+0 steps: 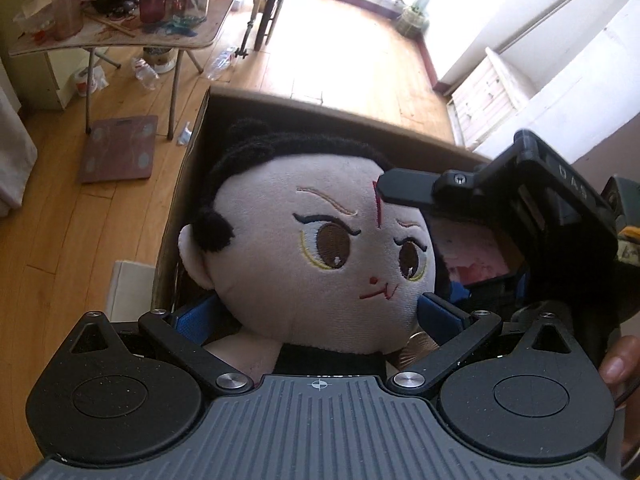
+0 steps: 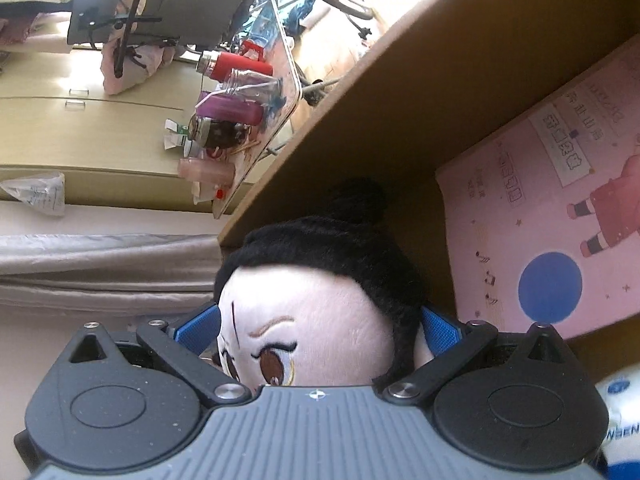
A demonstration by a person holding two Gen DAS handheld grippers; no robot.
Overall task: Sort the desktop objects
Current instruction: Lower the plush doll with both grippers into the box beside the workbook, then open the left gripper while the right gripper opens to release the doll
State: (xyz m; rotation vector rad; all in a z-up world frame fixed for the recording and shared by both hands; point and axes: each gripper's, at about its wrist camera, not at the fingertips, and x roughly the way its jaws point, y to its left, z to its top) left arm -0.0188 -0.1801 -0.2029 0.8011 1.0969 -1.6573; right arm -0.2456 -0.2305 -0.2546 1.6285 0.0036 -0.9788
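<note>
Plush fabric fills both views: a doll (image 1: 320,248) with a pale face and black yarn hair is held inside a cardboard box (image 1: 180,216), its head toward twelve o'clock in each wrist view. The doll's neck and chin are flanked by the blue pads of the left gripper (image 1: 316,316), one at nine and one at three o'clock, and the pads appear pressed to the plush, so it is judged to be clamped on the doll. The head is likewise bracketed by the right gripper (image 2: 320,328), with blue pads against the forehead side and the hair; it too appears closed on the doll. In the left view the right gripper's black finger is seen lying across the doll's forehead at two o'clock. A two-handed hold is judged to suit a soft, floppy toy being settled into the box, and sorting seems partway done.

A pink printed book (image 2: 552,240) is seen standing against the box wall at three o'clock in the right view. Beyond the box, a wooden floor (image 1: 60,240) is lit by a bright window at twelve o'clock. A cluttered folding table (image 1: 120,36) with jars is seen at eleven o'clock, and a scale (image 1: 120,148) lies on the floor below it.
</note>
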